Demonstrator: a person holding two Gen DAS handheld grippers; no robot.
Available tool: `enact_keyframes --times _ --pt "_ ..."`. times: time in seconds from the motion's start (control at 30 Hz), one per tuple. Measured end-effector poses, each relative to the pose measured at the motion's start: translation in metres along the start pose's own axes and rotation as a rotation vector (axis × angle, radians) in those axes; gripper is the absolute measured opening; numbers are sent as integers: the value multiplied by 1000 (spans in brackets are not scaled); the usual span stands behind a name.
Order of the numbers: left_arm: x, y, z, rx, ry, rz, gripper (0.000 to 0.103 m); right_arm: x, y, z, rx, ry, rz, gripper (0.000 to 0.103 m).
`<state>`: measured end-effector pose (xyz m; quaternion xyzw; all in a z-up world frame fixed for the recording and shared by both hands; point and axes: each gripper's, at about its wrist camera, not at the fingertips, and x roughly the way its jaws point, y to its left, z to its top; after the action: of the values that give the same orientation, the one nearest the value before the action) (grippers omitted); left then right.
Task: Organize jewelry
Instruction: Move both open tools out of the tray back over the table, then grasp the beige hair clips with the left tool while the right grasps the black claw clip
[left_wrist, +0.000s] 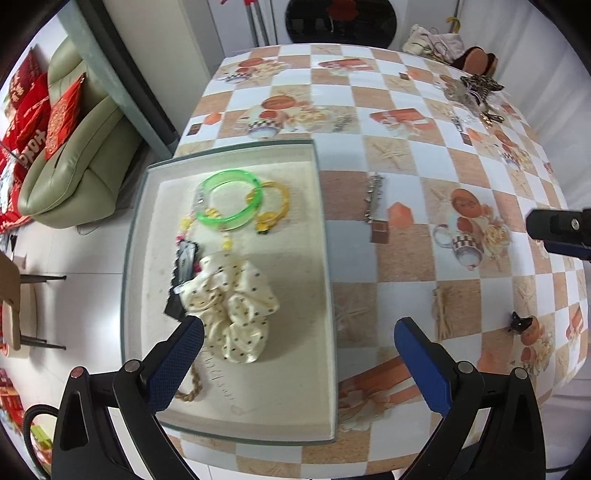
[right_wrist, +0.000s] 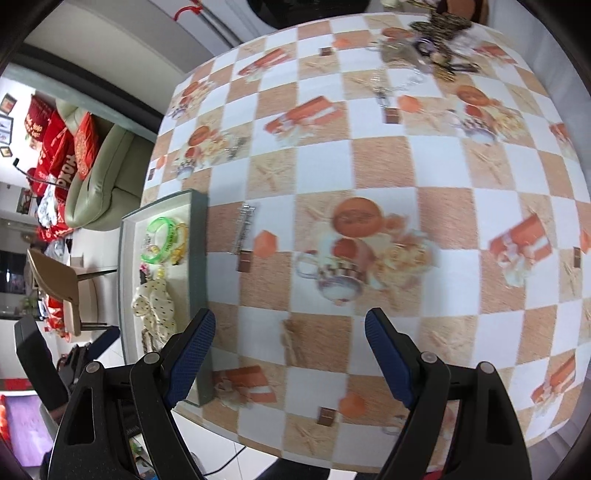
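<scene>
I can read no clear writing on the jewelry; the red cushions (left_wrist: 44, 122) on the sofa (left_wrist: 85, 177) carry white letters too warped to make out. My left gripper (left_wrist: 299, 354) hangs wide open with nothing in it, above the near end of the tray (left_wrist: 325, 258). The tray holds a green bangle (left_wrist: 231, 201), a yellow ring bracelet (left_wrist: 275, 201), a cream dotted scrunchie (left_wrist: 232, 306), a black card (left_wrist: 184, 273) and a braided gold chain (left_wrist: 194, 387). My right gripper (right_wrist: 290, 354) is spread wide and empty over the checked tablecloth (right_wrist: 388, 177). A silver hair clip (right_wrist: 243, 229) lies beyond it, beside the tray. More jewelry sits heaped at the far edge (right_wrist: 432, 48); a small black clip (left_wrist: 519, 321) lies apart.
</scene>
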<state>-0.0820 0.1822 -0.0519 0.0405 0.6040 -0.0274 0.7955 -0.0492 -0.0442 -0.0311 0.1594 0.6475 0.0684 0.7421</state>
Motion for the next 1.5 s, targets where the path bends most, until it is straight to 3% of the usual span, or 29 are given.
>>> enact_keyframes --times 0.47,0.7,0.77,0.97,1.07,1.2,1.27,1.43,1.5 --pt "6 -44 21 96 -3 -99 103 -3 -97 -38 90 83 -114 85" --pt "16 -84 18 147 35 -153 103 13 -94 -59 9 116 -155 85" --pt "22 -93 15 146 60 -161 98 17 -93 -63 -14 120 -164 85" --pt "40 -110 9 125 98 -165 98 28 -93 -72 -52 133 -174 85" --pt "49 -115 7 112 117 -161 89 32 -94 -75 -63 134 -175 85" --pt "62 -117 5 97 139 -151 88 39 -95 -79 -86 132 -180 85" --pt "67 -121 3 102 144 -144 80 42 -91 -79 -102 130 -181 85" --pt "78 -129 -1 110 166 -126 76 54 -79 -77 -157 120 -200 74" --pt "81 -133 -3 115 174 -121 67 59 -76 -77 -168 120 -205 72"
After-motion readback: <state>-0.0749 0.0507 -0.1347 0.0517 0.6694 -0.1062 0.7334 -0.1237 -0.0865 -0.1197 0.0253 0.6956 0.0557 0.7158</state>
